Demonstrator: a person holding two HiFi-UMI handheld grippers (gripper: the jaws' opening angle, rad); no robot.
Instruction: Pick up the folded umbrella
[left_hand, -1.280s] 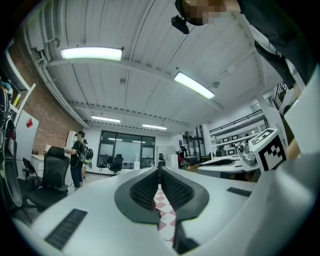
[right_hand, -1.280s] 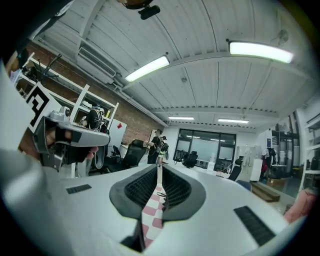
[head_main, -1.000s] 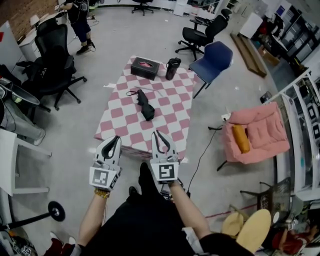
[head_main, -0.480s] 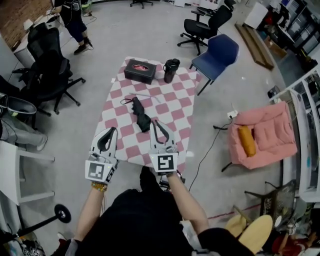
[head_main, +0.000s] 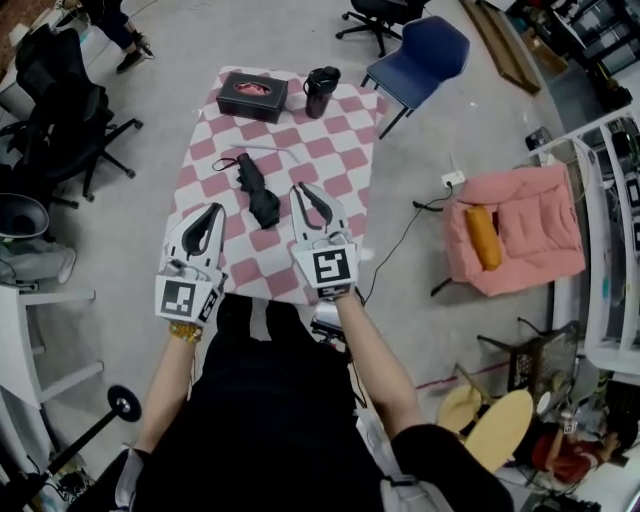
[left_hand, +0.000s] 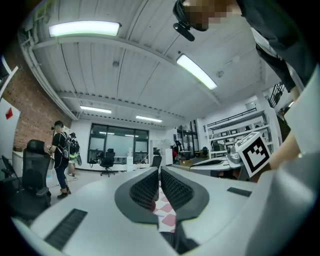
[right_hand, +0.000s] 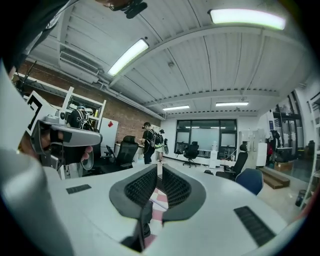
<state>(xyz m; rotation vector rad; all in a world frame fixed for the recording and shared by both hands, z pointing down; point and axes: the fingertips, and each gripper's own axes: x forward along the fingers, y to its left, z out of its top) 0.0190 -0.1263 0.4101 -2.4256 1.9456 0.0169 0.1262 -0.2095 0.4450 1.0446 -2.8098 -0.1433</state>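
Easy enough to spot the folded umbrella (head_main: 258, 190): sits on the pink-checkered desk (head_main: 340, 150), a bit left of centre in the head view, well below the black box (head_main: 252, 96) and the dark mug (head_main: 322, 90) up by the top edge of the cloth. Lies on a slant, with the long axis going from upper left, where a thin strap (head_main: 228, 160) loops out, down to lower right. Lands pretty much between the two claws in the picture, with the left claw (head_main: 212, 210) off to its lower left and the right claw (head_main: 299, 190) just to its right. Looks a touch nearer the right claw, especially at that lower-right end, so probably makes sense to lead with that one. Worth noting both claws are pinched fully together with nothing in between, plain as day in the left gripper view and the right gripper view, where only a sliver of checkered cloth shows past the closed pads. Can't really tell how high either one hangs above the cloth, though neither touches the umbrella. Guessing here, but would need the right claw spread wide first, then swung left and turned so the jaws go across the slanted body, not along it. Could easily snag that strap otherwise.
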